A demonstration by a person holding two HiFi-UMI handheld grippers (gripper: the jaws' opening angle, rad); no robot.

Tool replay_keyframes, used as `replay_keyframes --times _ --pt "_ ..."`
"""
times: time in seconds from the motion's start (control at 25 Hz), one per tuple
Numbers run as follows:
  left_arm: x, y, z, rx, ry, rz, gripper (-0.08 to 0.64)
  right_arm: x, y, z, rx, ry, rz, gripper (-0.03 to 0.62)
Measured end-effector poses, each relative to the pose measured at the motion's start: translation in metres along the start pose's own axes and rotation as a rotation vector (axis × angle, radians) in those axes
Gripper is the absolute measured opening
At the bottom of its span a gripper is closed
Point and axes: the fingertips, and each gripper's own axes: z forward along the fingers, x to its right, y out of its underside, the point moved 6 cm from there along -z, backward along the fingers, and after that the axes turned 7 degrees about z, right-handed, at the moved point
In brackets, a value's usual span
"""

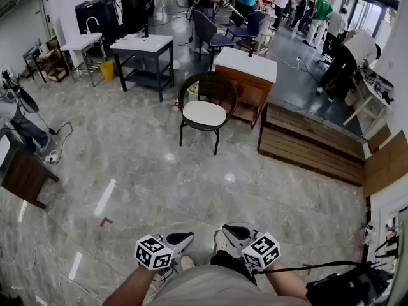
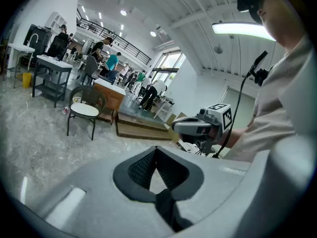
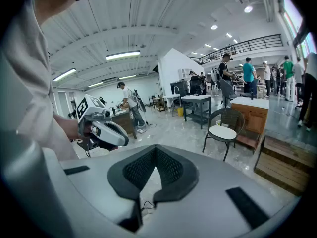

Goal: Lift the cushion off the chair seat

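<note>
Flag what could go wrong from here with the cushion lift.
1. Both the left gripper and right gripper are shut and far from the chair; unless they open before reaching the cushion, they would likely just shove it.
2. The cushion lies flat within the chair's curved back, so probably only its front edge can be pinched.
3. The cable by the right gripper could snag on the walk over.

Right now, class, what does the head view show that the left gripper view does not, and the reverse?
Only the head view: a red floor mark and the marker cube on the left gripper. Only the left gripper view: the ceiling light and that gripper's jaws shut on nothing. Both: the chair with the white cushion on its seat, and the right gripper.
</note>
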Motion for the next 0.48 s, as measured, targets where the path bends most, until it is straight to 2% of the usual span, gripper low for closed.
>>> replay_keyframes --times 0.2,0.4,0.48 --pt "-0.025 -0.020 0.036 -0.009 -0.027 0.001 0.008 0.046 -0.013 0.001 0.039 -0.007 0.034 0.014" --pt "-0.036 -0.057 0.075 0.021 -0.054 0.003 0.008 0.104 -0.039 -0.003 0.056 -0.025 0.007 0.012" --pt "-0.041 -0.077 0.092 0.038 -0.087 -0.008 0.008 0.128 -0.052 -0.003 0.059 -0.035 -0.018 0.014"
